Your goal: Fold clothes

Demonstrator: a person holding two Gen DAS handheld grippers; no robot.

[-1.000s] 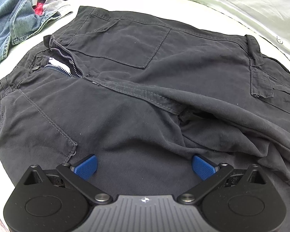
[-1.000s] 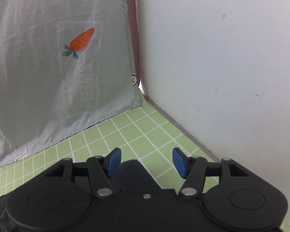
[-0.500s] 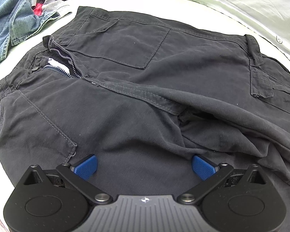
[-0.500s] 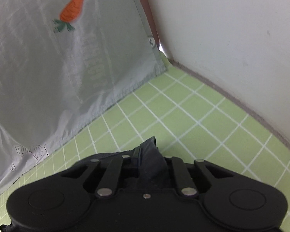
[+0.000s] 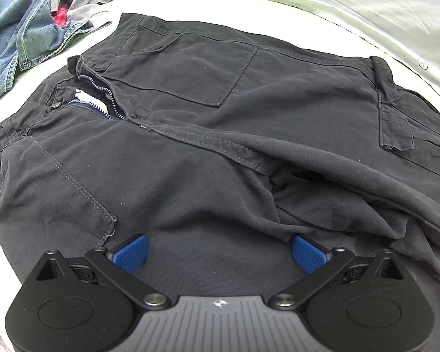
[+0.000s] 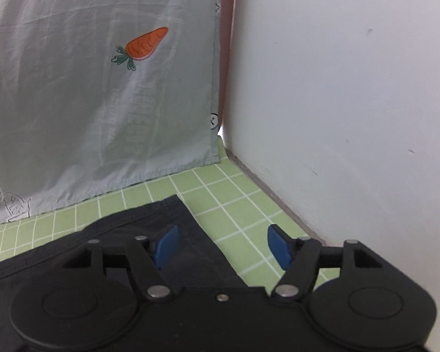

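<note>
Black trousers (image 5: pixel 208 135): creased, fly unzipped, pockets showing, spread ahead of the left gripper (image 5: pixel 218 252), jaws wide apart. Right gripper (image 6: pixel 221 245): jaws just opened, trouser hem corner (image 6: pixel 173 211) lying loose below and between them.

A plain white wall (image 6: pixel 352 94) with a few small scuffs fills the 3 o'clock side. At 10 o'clock hangs a pale grey sheet (image 6: pixel 73 102) printed with an orange carrot (image 6: pixel 145 45). Between them runs a thin pinkish strip (image 6: pixel 229 44). Below lies a green mat (image 6: pixel 220 187) gridded with white lines. Light is even and soft.
</note>
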